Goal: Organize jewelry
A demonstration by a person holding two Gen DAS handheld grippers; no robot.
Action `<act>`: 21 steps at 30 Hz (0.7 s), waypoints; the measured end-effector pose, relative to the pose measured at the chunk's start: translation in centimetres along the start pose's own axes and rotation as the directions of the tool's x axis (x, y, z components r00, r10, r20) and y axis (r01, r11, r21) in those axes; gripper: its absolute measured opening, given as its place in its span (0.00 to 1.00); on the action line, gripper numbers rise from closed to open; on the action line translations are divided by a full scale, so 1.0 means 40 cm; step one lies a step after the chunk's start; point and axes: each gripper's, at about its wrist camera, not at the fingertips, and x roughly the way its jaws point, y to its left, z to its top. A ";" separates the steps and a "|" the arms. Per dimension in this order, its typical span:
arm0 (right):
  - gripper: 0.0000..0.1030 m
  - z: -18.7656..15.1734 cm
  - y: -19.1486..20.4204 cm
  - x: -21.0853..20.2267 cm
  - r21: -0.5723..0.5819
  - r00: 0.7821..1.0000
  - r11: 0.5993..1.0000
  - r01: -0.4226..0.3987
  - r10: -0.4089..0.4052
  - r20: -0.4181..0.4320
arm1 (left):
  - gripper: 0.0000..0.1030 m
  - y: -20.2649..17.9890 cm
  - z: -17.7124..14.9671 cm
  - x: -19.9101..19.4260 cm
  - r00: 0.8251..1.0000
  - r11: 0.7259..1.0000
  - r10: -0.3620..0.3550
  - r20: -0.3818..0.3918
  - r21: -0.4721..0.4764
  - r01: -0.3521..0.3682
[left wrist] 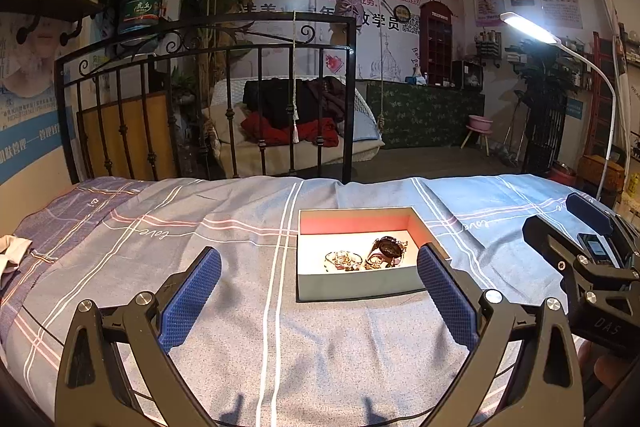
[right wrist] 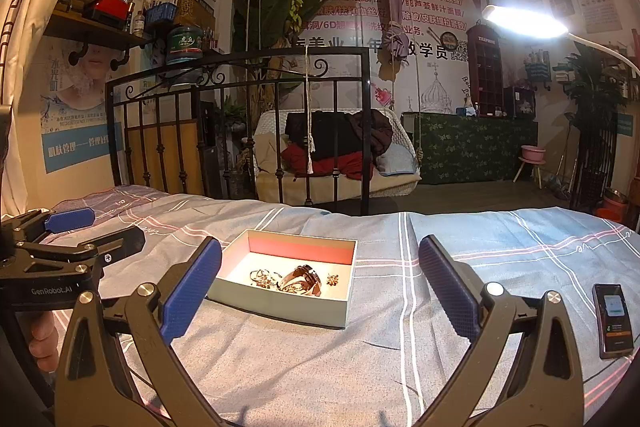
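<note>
An open grey box (left wrist: 360, 287) with a red inner wall lies on the checked blue cloth (left wrist: 240, 327). Inside lie a dark watch (left wrist: 387, 247) and a tangle of gold jewelry (left wrist: 343, 261). The right wrist view shows the box (right wrist: 280, 307), the watch (right wrist: 304, 279), the tangle (right wrist: 262, 278) and a small gold piece (right wrist: 332, 279). My left gripper (left wrist: 319, 269) is open and empty, just short of the box. My right gripper (right wrist: 320, 263) is open and empty, near the box's front right. Each gripper shows at the edge of the other's view.
A phone (right wrist: 613, 321) lies on the cloth at the right. A black iron bed rail (left wrist: 208, 99) stands behind the table's far edge. A lit white lamp (right wrist: 524, 21) arches over from the right. A hanging swing seat with clothes (right wrist: 336, 151) is farther back.
</note>
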 end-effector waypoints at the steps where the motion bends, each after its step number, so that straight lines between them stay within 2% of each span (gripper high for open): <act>1: 0.94 0.000 0.000 0.000 -0.001 1.000 1.000 0.002 -0.002 0.000 | 0.94 0.001 -0.001 -0.001 1.000 1.000 -0.005 -0.001 0.002 0.005; 21: 0.94 -0.010 0.011 -0.013 -0.005 1.000 1.000 -0.008 0.008 -0.011 | 0.94 -0.008 -0.010 0.013 0.999 1.000 -0.030 -0.022 -0.010 0.030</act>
